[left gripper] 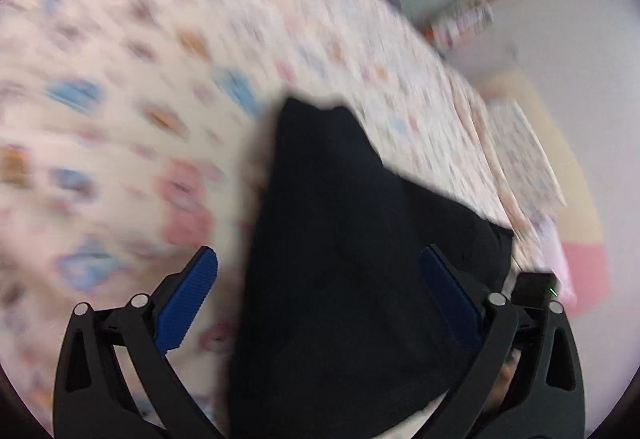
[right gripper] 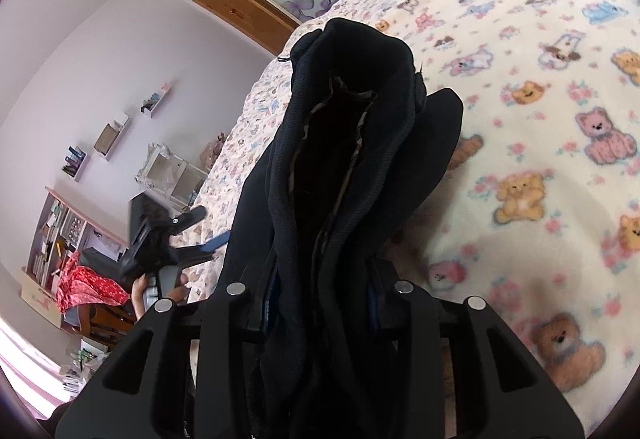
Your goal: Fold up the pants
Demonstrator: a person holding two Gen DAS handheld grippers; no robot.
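Your black pants [right gripper: 344, 167] are bunched up in your right gripper [right gripper: 320, 303], jaws clamped tight on a thick wad of the waistband end, the opening gaping toward the camera. The rest hangs or drapes over the teddy-bear blanket [right gripper: 540, 119] on the bed; in the left wrist view the pants [left gripper: 340, 239] show as a dark slab lying across the blanket [left gripper: 120, 79].

Your left gripper [left gripper: 320, 291] has its jaws spread wide and grips nothing, though cloth sits between and behind the blue pads [left gripper: 188, 299]. That view is badly smeared, so you cannot judge contact there.

Risks, as I judge them: you're holding a wad, not a clean edge, so layers could slip out unevenly and skew any fold. If the left closes blind, it may catch blanket along with the pants.

Containers: small wall shelves [right gripper: 112, 135] and a bookcase [right gripper: 52, 239] hold clutter; contents too small to tell.
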